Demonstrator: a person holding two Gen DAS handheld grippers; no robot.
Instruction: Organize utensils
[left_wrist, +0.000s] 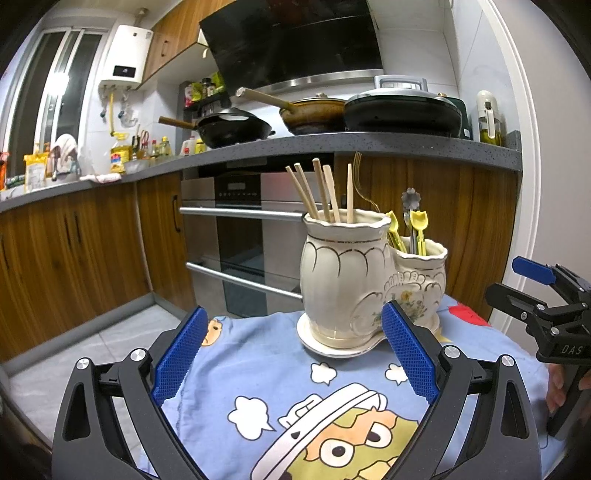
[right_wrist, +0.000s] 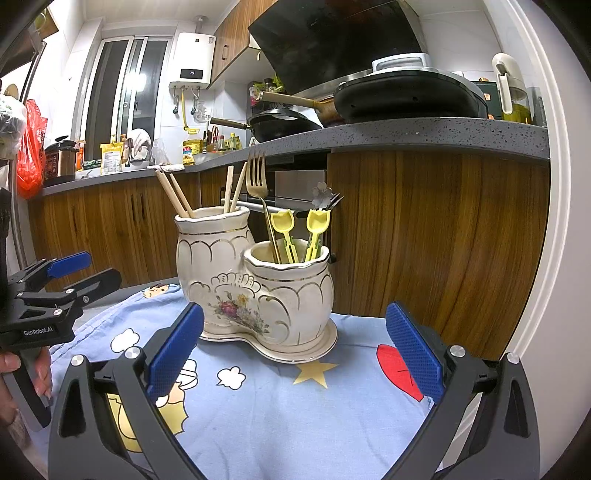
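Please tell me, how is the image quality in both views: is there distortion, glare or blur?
Left wrist view: strong fisheye bending, the countertop curves, corners are black; the window glares white; the ceramic utensil holder is sharp. Right wrist view: same bending and dark corners; glare on the window; the gold fork is clear.

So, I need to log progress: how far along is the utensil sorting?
Looks done: chopsticks stand in the tall holder; the gold fork and yellow picks sit in the short cup. In hand: nothing; left gripper and right gripper have open, empty jaws. No loose utensils visible on the cloth.
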